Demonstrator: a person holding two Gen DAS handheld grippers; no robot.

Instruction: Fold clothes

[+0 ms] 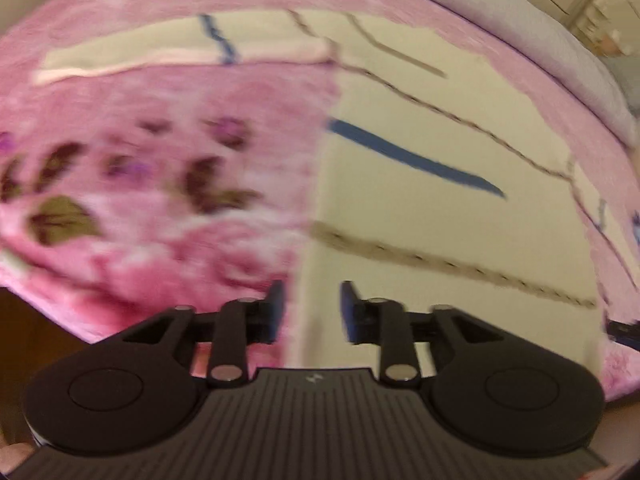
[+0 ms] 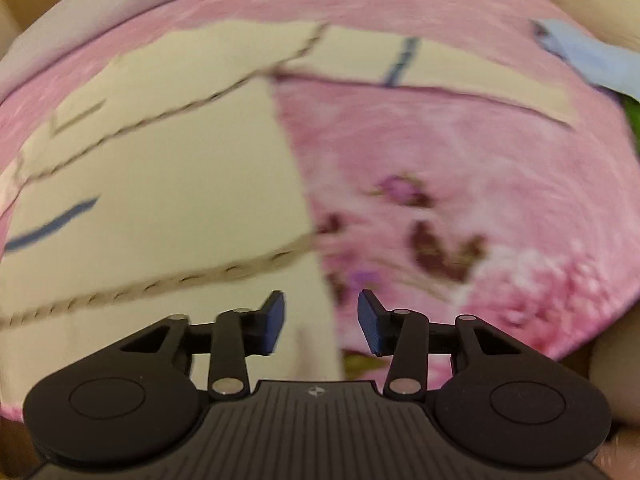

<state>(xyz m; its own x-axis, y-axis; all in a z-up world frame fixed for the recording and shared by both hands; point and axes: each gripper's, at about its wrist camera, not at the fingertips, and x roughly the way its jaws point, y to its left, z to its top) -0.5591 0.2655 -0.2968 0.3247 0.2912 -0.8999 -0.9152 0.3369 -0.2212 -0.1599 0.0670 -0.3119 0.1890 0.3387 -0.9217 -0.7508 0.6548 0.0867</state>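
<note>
A cream garment (image 1: 420, 208) with brown stitch lines and blue stripes lies flat on a pink floral blanket (image 1: 160, 184). One sleeve (image 1: 168, 54) stretches away to the far left in the left wrist view. My left gripper (image 1: 312, 308) hovers open over the garment's left near edge, nothing between its fingers. In the right wrist view the same garment (image 2: 168, 184) fills the left half, with its other sleeve (image 2: 440, 72) reaching right. My right gripper (image 2: 320, 320) is open above the garment's right near edge. Both views are motion-blurred.
The pink blanket (image 2: 480, 160) covers a bed whose near edge curves across the bottom of both views. A light blue cloth (image 2: 588, 56) lies at the far right of the right wrist view. White bedding (image 1: 520, 16) shows beyond the blanket.
</note>
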